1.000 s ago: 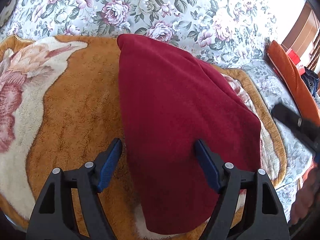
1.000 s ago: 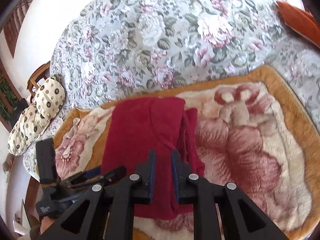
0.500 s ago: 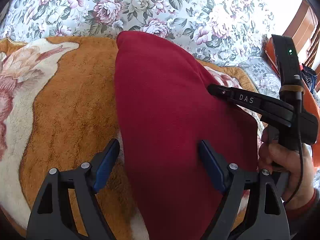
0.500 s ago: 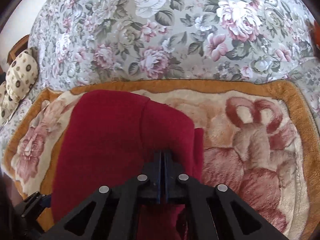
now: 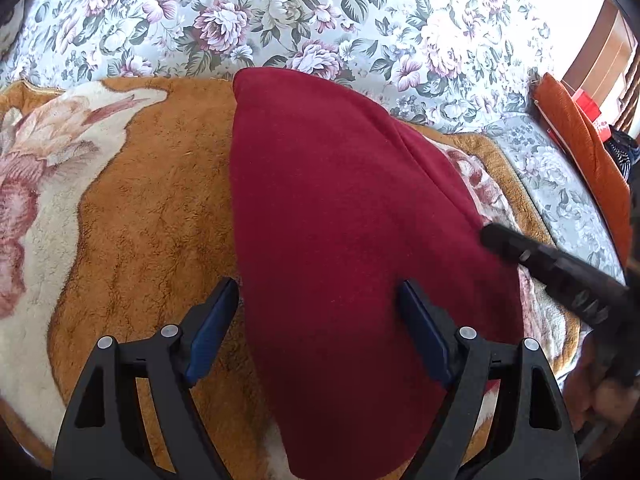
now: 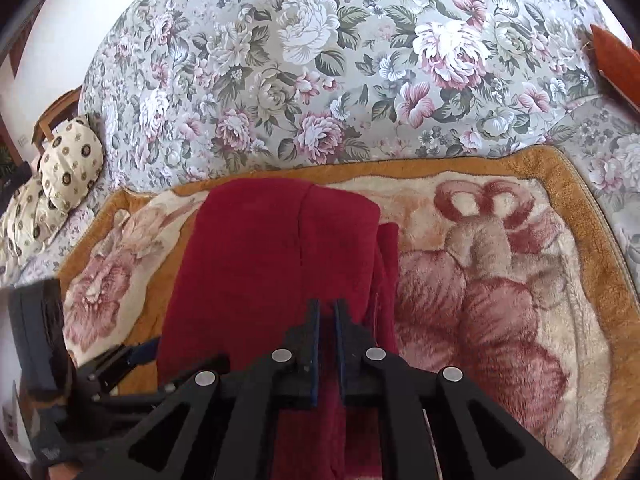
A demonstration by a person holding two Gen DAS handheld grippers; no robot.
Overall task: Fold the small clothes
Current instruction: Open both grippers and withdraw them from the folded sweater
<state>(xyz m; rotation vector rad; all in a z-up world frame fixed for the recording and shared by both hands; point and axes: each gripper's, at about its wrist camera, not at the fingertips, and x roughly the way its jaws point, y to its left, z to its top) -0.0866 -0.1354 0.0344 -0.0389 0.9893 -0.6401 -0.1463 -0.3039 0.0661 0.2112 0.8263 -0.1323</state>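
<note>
Item: red garment (image 5: 344, 240), folded into a narrow stack, lying on the fleece blanket (image 5: 152, 208) spread over the floral bed (image 5: 280, 12), near the blanket's far edge and running toward its near edge. Right side of the stack shows a doubled layer with a thin strip beside it in the right wrist view (image 6: 280, 264). Left gripper (image 5: 316, 320): fingers spread wide, straddling the garment's near left edge, holding nothing, as it was a second ago. Right gripper (image 6: 326, 320): fingers nearly pressed together with a slim gap, poised over the garment's right-hand layers; whether cloth is pinched cannot be told. Change: half a second ago the right gripper lay low across the stack with fingers fully pressed together; now it is drawn back toward the right edge and the gap has opened slightly. Judgement: the smoothing press appears finished and this fold looks settled; a further crosswise fold or setting aside likely remains. Also present: patterned pillow (image 6: 68, 168) at the bed's left side, orange cushion (image 5: 580, 152) at the right.
</note>
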